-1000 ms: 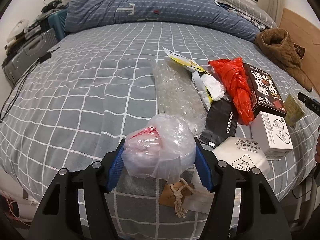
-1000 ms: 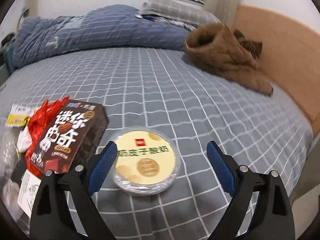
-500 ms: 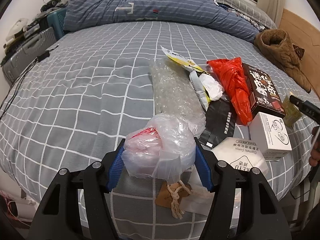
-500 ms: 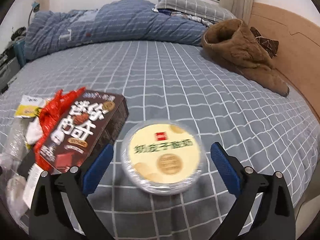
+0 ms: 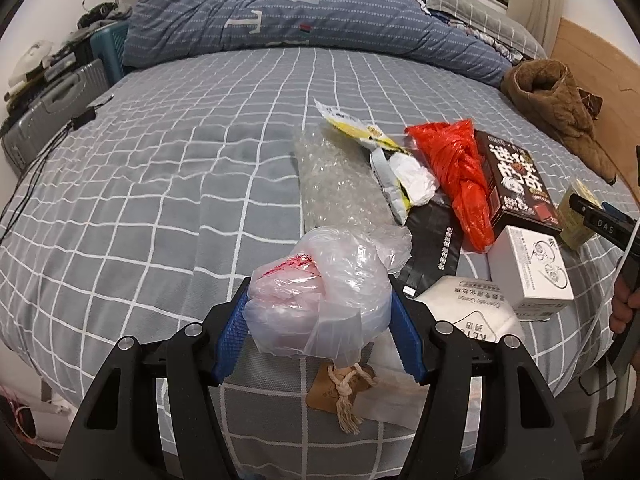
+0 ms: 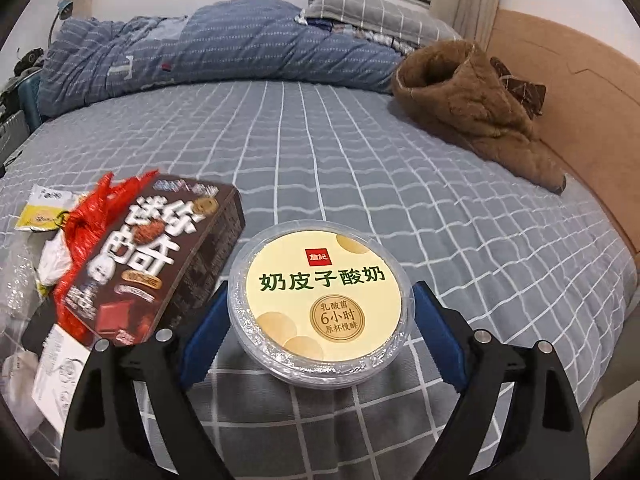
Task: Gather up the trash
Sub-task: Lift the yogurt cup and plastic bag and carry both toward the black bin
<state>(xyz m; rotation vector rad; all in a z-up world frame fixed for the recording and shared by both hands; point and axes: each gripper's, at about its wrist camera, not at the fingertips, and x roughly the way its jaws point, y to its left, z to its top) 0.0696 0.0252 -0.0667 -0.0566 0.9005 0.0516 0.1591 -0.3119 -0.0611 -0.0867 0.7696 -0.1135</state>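
With the left gripper (image 5: pixel 318 322) clamped on a plastic bag (image 5: pixel 320 308), the right gripper (image 6: pixel 320 324) is closing around the yogurt tub (image 6: pixel 320 308) between its jaws, which probably needs a firm squeeze before lifting.

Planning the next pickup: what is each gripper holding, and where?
Left gripper clamps the crumpled clear plastic bag by its sides. Right gripper is closing around the yogurt cup's rim.

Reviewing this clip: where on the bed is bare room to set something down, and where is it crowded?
Bare: the sheet left of the bubble wrap, up to the quilt; also between the yogurt tub and the brown coat. Crowded: the near strip from bubble wrap to brown box.
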